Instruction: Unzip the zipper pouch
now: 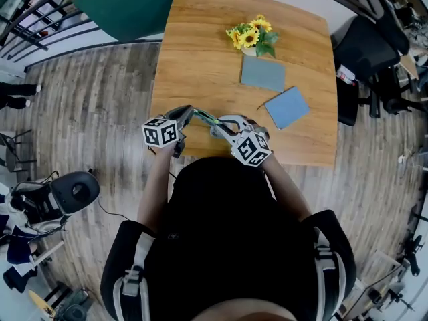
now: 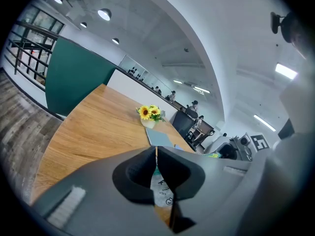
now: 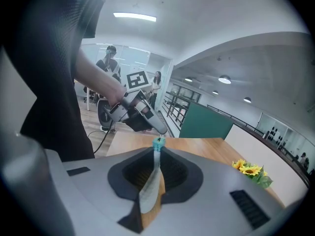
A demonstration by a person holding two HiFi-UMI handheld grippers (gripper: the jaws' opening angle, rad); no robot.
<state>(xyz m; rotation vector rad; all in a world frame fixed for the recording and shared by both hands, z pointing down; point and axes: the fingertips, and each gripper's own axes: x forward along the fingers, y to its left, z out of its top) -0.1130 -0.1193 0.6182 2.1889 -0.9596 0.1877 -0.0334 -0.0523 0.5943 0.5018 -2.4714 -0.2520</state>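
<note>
Above the near edge of the light wooden table (image 1: 200,52), the pale fabric zipper pouch (image 3: 149,191) is held between both grippers. The right gripper (image 3: 156,173) pinches its body and the left gripper (image 2: 156,168) nips its teal zipper end (image 3: 158,142). It is likely light and floppy: hold the fabric taut and draw at the zipper.

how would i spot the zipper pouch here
Start at the wooden table and go to its near edge. The zipper pouch is the pale, teal-zippered strip held between the left tongs and right tongs, unlike the two blue-grey pads lying flat.
</note>
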